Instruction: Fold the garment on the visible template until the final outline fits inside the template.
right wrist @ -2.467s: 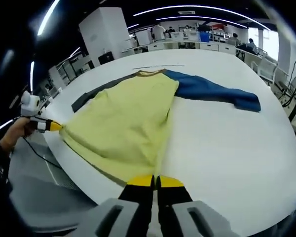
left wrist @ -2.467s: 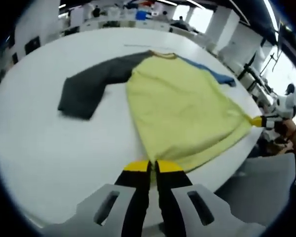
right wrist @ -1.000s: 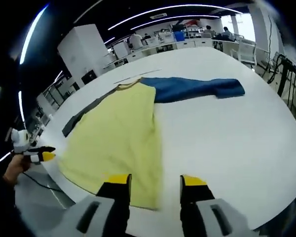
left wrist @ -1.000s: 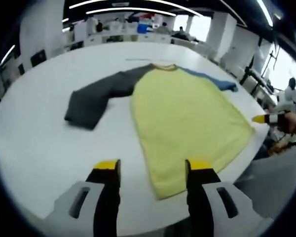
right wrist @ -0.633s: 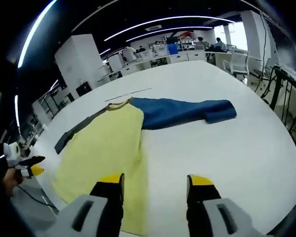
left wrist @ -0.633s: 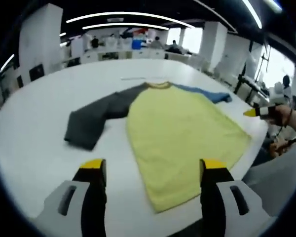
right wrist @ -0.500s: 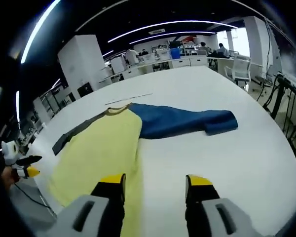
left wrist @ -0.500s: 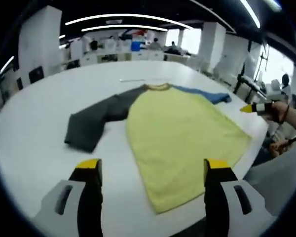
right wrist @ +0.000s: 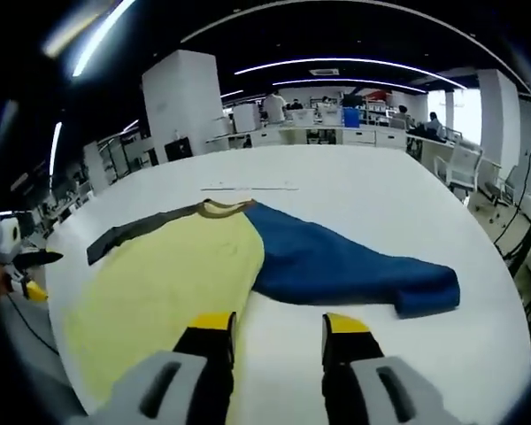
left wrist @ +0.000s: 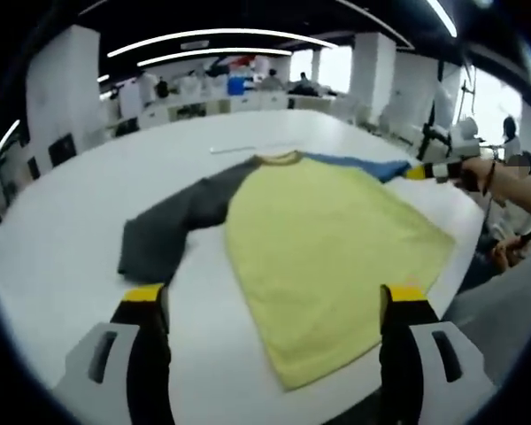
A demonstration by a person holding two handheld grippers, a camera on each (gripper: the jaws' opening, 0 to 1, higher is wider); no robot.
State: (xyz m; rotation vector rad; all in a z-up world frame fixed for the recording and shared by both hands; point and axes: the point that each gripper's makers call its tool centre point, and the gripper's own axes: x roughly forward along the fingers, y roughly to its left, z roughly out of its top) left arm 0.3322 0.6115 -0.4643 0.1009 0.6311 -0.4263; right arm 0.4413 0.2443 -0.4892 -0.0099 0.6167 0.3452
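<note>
I see the garment lying flat on the white table, yellow body toward me, its grey sleeve spread out to one side and its blue sleeve to the other. My left tongs are spread wide, holding nothing, above the near hem. My right tongs are also spread and empty, hovering over the table just short of the blue sleeve. In the left gripper view the right tongs reach toward that sleeve's cuff.
</note>
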